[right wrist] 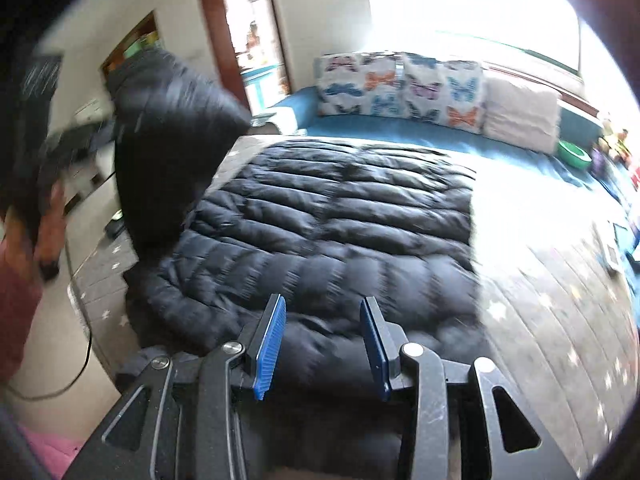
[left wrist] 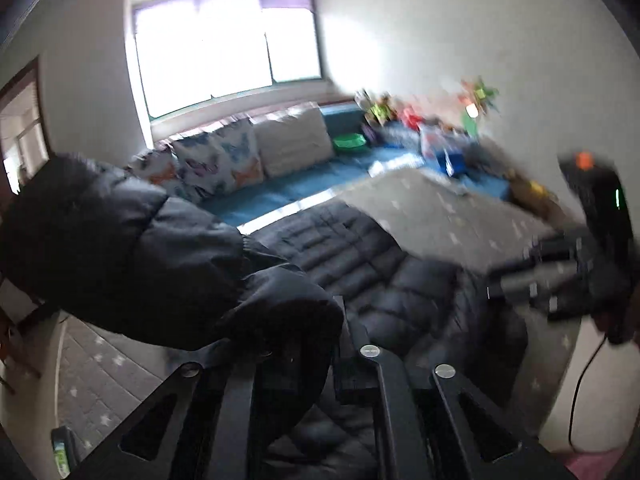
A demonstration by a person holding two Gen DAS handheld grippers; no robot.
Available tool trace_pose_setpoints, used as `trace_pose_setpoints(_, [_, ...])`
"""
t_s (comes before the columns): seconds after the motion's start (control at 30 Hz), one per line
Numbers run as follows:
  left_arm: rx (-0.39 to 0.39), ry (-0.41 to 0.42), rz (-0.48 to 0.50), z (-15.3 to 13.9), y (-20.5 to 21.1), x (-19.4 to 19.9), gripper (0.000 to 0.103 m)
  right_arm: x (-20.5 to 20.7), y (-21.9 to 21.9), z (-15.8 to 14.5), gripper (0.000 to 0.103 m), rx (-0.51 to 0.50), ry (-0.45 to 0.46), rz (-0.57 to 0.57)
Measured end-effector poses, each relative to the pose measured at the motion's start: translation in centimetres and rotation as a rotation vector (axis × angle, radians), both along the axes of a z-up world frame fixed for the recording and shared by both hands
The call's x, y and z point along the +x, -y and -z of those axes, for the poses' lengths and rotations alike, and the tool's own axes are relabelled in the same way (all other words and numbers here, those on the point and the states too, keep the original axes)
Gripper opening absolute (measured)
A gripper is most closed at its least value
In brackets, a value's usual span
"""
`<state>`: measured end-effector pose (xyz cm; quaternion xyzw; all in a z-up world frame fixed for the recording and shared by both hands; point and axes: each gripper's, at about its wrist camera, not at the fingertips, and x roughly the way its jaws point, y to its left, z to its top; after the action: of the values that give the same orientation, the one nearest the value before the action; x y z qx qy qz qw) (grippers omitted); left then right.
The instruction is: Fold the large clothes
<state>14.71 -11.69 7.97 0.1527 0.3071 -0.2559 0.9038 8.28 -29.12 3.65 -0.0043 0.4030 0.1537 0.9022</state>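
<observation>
- The black quilted puffer jacket [right wrist: 340, 216] lies spread flat on a grey star-patterned bed cover [right wrist: 560, 320], its body reaching from the near edge of the bed towards the pillows.
- One black padded sleeve [left wrist: 132, 248] of that jacket is lifted off the bed, and its cuffed end runs down into the left claw [left wrist: 316, 344].
- The left claw is pressed together on the sleeve; the fabric bunches over its fingers and hides the pads.
- In the right wrist view the same sleeve stands up as a dark blurred fold at the jacket's left side, above the bed.
- The right claw [right wrist: 322, 344] hangs over the near hem of the jacket with its blue ribbed pads [right wrist: 272, 344] standing apart; nothing is between them, and the jacket shows in the gap beyond.
- In the left wrist view the right claw appears blurred at the right edge, over the jacket's far side.
- A blue sheet [left wrist: 288, 192] covers the far part of the bed.
- Two butterfly-print pillows [right wrist: 400, 84] and a plain cream pillow [right wrist: 520, 116] lean under the bright window [left wrist: 224, 44].
- A green round bowl [left wrist: 350, 144] sits just beside the cream pillow, near a blurred heap of colourful toys [left wrist: 432, 120] against the white wall.
</observation>
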Motion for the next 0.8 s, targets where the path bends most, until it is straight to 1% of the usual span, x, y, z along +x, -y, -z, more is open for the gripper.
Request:
trace_pose_setpoints(0.03, [0.012,-0.024,0.012,1.5,1.0,-0.5,0.015,-0.2,0.8,0.4,0.043,0.005,-0.01,0.026])
trace_pose_setpoints(0.1, [0.041,-0.099,0.041,4.9,3.1,-1.0,0.022,-0.6,2.3,1.3,0.043,0.021,-0.032,0.075])
trace_pose_setpoints(0.13, [0.043,-0.129,0.049,6.2,3.6,-1.3,0.026,-0.7,3.1,1.7,0.043,0.03,-0.046,0.096])
trace_pose_setpoints(0.17, [0.044,-0.165,0.057,7.6,4.2,-1.7,0.028,-1.0,3.7,2.0,0.043,0.036,-0.056,0.111])
trace_pose_setpoints(0.2, [0.042,-0.182,0.063,8.7,4.3,-2.0,0.03,-1.1,4.2,2.2,0.043,0.04,-0.065,0.126])
trace_pose_setpoints(0.27, [0.055,-0.175,0.089,10.3,4.4,-3.0,0.044,-1.4,4.9,2.5,0.043,0.043,-0.074,0.147])
trace_pose_setpoints(0.3, [0.053,-0.17,0.1,10.8,4.5,-3.2,0.048,-1.5,5.2,2.5,0.043,0.038,-0.071,0.16])
trace_pose_setpoints(0.33, [0.037,-0.169,0.118,10.9,4.6,-3.6,0.053,-1.5,5.5,2.4,0.043,0.038,-0.071,0.168])
trace_pose_setpoints(0.43, [0.023,-0.167,0.168,11.1,5.1,-4.7,0.059,-1.4,5.7,1.3,0.043,0.039,-0.048,0.19])
trace_pose_setpoints(0.5, [0.01,-0.17,0.187,10.9,5.0,-5.2,0.059,-1.7,5.6,-0.1,0.043,0.028,-0.005,0.193])
trace_pose_setpoints(0.57, [-0.018,-0.191,0.192,10.1,4.1,-5.6,0.059,-2.0,5.3,-1.7,0.043,0.014,0.045,0.191])
trace_pose_setpoints(0.63, [-0.048,-0.191,0.182,8.2,2.3,-5.7,0.059,-2.0,4.9,-3.2,0.043,0.017,0.09,0.171])
trace_pose_setpoints(0.7, [-0.083,-0.188,0.162,5.9,0.2,-5.3,0.059,-1.2,4.0,-4.3,0.043,0.02,0.109,0.137])
trace_pose_setpoints(0.73, [-0.098,-0.183,0.138,4.4,-1.4,-5.5,0.059,-0.9,3.4,-4.4,0.043,0.014,0.112,0.12])
trace_pose_setpoints(0.8, [-0.134,-0.188,0.088,2.9,-4.1,-4.5,0.059,0.2,2.0,-4.1,0.043,0.015,0.096,0.072])
